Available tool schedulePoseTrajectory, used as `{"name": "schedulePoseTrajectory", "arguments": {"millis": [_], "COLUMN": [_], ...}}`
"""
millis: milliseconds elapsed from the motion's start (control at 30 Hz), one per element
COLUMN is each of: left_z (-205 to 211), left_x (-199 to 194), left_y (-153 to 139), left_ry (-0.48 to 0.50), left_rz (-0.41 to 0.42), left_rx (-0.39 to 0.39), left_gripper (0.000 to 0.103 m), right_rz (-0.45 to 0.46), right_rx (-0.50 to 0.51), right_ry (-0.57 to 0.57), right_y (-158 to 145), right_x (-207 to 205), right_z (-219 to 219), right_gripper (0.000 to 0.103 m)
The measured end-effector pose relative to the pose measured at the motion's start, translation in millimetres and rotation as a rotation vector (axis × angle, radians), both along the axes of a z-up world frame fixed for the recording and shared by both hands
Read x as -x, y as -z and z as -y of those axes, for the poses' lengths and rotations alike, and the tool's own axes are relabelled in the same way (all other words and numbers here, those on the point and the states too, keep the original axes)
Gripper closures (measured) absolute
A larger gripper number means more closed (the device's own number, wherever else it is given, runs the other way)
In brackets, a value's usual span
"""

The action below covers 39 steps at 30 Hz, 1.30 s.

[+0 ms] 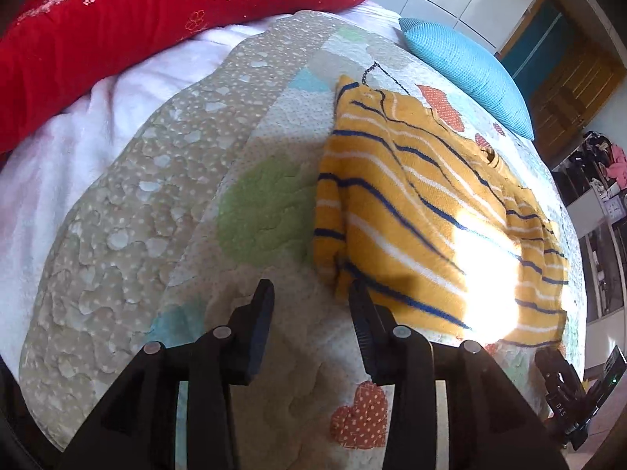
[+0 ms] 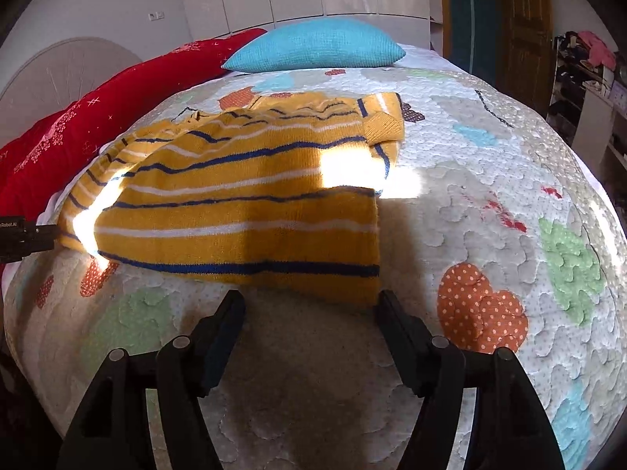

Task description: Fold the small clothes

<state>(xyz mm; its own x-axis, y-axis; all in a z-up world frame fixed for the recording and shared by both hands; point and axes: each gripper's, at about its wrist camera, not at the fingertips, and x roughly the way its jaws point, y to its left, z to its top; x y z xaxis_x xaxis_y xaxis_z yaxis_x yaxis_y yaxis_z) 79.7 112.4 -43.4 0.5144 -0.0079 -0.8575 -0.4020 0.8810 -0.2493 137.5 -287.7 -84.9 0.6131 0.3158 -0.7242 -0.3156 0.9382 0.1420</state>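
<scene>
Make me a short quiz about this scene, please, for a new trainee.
1. True or false: the left claw is closed on the yellow knitted sweater with blue and white stripes.
2. Which cushion lies beyond the sweater in the right wrist view: A) turquoise knitted cushion, B) a black one?
3. Fill in: the sweater lies on a patchwork ___.

Key
1. False: both it and the right claw are open and hold nothing.
2. A.
3. Quilt.

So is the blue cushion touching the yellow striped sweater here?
Apart. In the right wrist view a strip of bare quilt separates the blue cushion from the yellow striped sweater; the left wrist view shows the same gap.
</scene>
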Motion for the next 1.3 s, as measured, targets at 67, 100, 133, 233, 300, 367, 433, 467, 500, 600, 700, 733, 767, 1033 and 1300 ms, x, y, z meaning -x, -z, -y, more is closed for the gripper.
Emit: {"name": "schedulePoseTrajectory", "arguments": {"millis": [67, 100, 133, 233, 300, 367, 433, 467, 500, 600, 700, 733, 767, 1033, 1300], "left_z": [4, 6, 9, 20, 27, 32, 34, 34, 35, 35, 38, 39, 39, 43, 39], "left_x": [12, 18, 24, 41, 47, 53, 53, 53, 54, 51, 51, 51, 51, 49, 49], "left_y": [-6, -8, -11, -18, -19, -17, -11, -7, -3, 9, 14, 14, 15, 20, 22], "left_ry": [-0.005, -0.004, -0.008, -0.027, -0.025, -0.020, -0.013, -0.011, -0.009, -0.004, 0.000, 0.002, 0.005, 0.013, 0.008], "left_rz": [0.004, 0.011, 0.017, 0.038, 0.040, 0.034, 0.019, 0.010, 0.001, -0.034, -0.041, -0.041, -0.042, -0.051, -0.051], "left_rx": [-0.055, -0.074, -0.100, -0.219, -0.289, -0.327, -0.337, -0.336, -0.334, -0.317, -0.332, -0.336, -0.336, -0.348, -0.334], "left_gripper": [0.061, 0.053, 0.042, 0.036, 0.034, 0.032, 0.031, 0.031, 0.031, 0.031, 0.028, 0.026, 0.025, 0.016, 0.011], "right_rz": [0.010, 0.015, 0.019, 0.023, 0.022, 0.025, 0.030, 0.034, 0.036, 0.039, 0.040, 0.041, 0.041, 0.041, 0.041], "right_rx": [0.028, 0.044, 0.056, 0.061, 0.052, 0.052, 0.053, 0.053, 0.052, 0.047, 0.043, 0.043, 0.043, 0.043, 0.042], "right_ry": [-0.008, -0.007, -0.005, 0.003, 0.010, 0.017, 0.024, 0.025, 0.025, 0.025, 0.023, 0.023, 0.024, 0.023, 0.023], "right_y": [1, 2, 2, 2, 2, 3, 3, 3, 3, 4, 4, 4, 4, 4, 4], "right_x": [2, 4, 5, 6, 6, 7, 8, 9, 9, 10, 11, 11, 12, 11, 11], "right_z": [-6, -9, -11, -12, -11, -11, -11, -11, -11, -10, -10, -11, -11, -11, -11], "right_gripper": [0.022, 0.020, 0.020, 0.019, 0.019, 0.019, 0.018, 0.018, 0.018, 0.018, 0.017, 0.017, 0.017, 0.017, 0.016]}}
